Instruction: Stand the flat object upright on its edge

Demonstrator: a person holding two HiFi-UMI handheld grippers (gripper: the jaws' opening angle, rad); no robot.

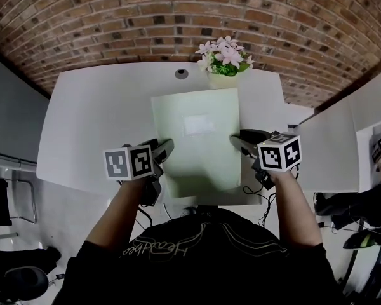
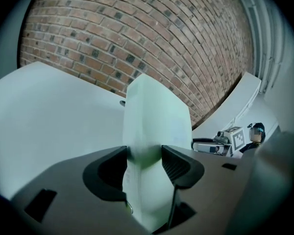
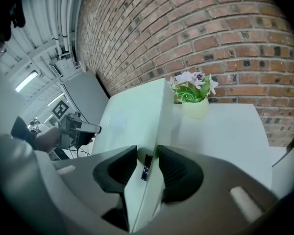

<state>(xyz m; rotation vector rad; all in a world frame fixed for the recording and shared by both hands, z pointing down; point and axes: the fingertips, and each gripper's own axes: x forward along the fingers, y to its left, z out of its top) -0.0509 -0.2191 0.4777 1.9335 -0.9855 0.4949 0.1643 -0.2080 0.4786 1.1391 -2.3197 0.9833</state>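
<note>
The left tool point(image 1: 165, 147) and the right tool point(image 1: 242, 142) grip a pale green folder point(image 1: 197, 138) from opposite sides, one on each long edge, roughly halfway along it. In the left gripper view the jaws stand part-way apart, with both dark pads point(image 2: 176, 165) pressed against the folder, which fills the gap and rises steeply ahead of the tool against the brick wall point(image 2: 152, 33). In the right gripper view the jaws are likewise closed onto the folder's edge. Its broad face lies to the left of the gap, and a small black clip-like piece point(image 3: 147, 166) sits on the edge between the pads.

From the head view the folder spans the whole space between the two tools, with a white label point(image 1: 198, 126) on the face that shows. It is tilted rather than flat or fully upright. Its far edge reaches beyond both tools toward a pot of pink-and-white flowers point(image 1: 224, 59), which stands ahead of the right tool and just past the folder. Its near edge lies behind the tools, close to the front of the white surface point(image 1: 95, 126) — whether it touches there cannot be told. A round grey cable port point(image 1: 181, 74) sits ahead of the tools, to the left of the pot.
</note>
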